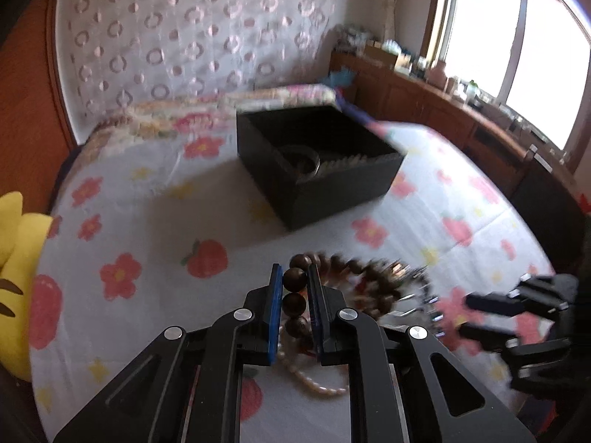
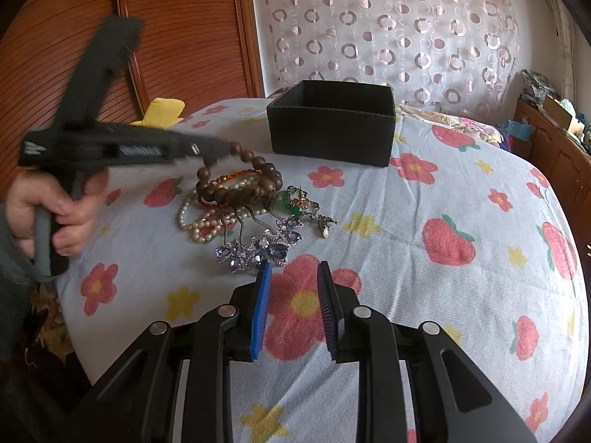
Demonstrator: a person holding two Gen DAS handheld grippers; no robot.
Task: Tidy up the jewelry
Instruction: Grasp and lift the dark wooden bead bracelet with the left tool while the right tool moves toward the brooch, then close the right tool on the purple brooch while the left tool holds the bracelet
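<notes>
A pile of jewelry (image 2: 243, 214) lies on the flowered bedspread: a brown wooden bead bracelet (image 2: 240, 181), a pearl strand (image 2: 201, 221), red beads, crystal hairpins (image 2: 258, 251) and a brooch. My left gripper (image 1: 295, 284) is shut on the brown bead bracelet (image 1: 294, 280), lifting one end of it off the pile; it shows from the side in the right wrist view (image 2: 210, 151). My right gripper (image 2: 293, 277) is open and empty, just in front of the crystal hairpins. A black open box (image 1: 317, 162) stands beyond the pile, with a bangle and a pale strand inside.
A yellow plush toy (image 1: 18, 258) lies at the bed's left edge. A wooden headboard (image 2: 166, 37) and a patterned curtain (image 2: 388, 26) stand behind. Wooden cabinets (image 1: 461, 110) with clutter run along the window side. Folded bedding (image 1: 221, 110) lies behind the box.
</notes>
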